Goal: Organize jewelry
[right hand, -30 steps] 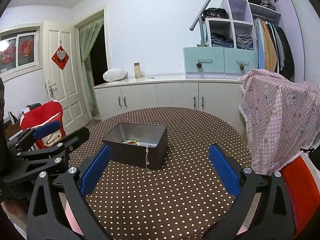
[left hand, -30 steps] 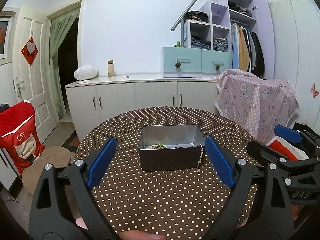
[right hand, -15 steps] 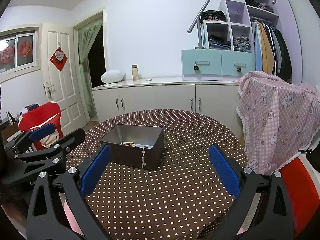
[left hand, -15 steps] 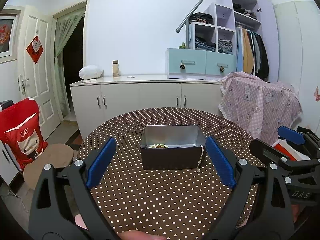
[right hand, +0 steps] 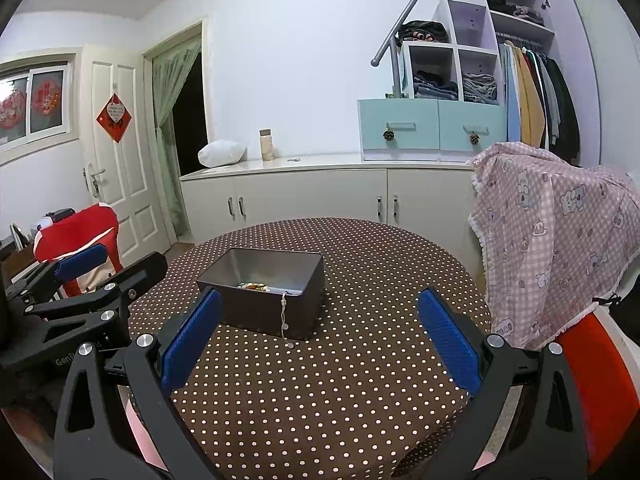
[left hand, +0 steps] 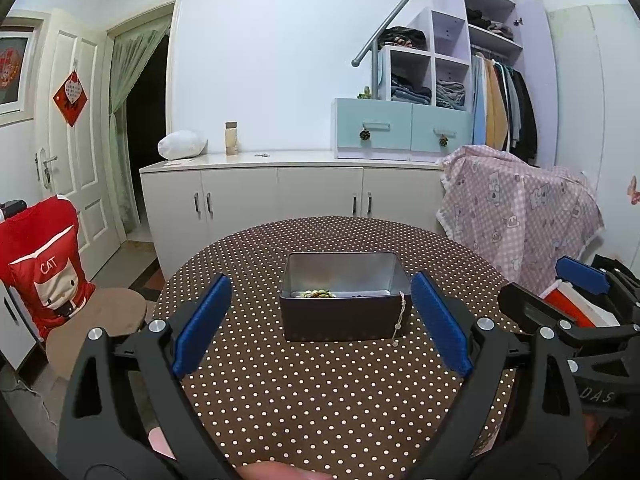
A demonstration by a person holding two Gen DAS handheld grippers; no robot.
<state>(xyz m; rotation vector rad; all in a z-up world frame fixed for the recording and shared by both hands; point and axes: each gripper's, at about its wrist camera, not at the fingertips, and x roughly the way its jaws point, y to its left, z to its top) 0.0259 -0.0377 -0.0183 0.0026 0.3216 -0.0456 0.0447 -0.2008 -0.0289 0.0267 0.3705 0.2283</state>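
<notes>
A dark metal box stands in the middle of the round polka-dot table. Beaded jewelry lies inside it. A thin chain hangs over the box's near wall, its end on the cloth. My left gripper is open, held back from the box with nothing between its blue pads. My right gripper is open too, nearer the table's right side, and empty. Each gripper shows at the edge of the other's view.
A chair with a red cover stands left of the table beside a round stool. A chair draped in pink checked cloth is on the right. White cabinets and a wardrobe shelf line the back wall.
Both grippers have tilted up and drawn back slightly, so the box sits a little lower and farther in each view. Both stay open and empty.
</notes>
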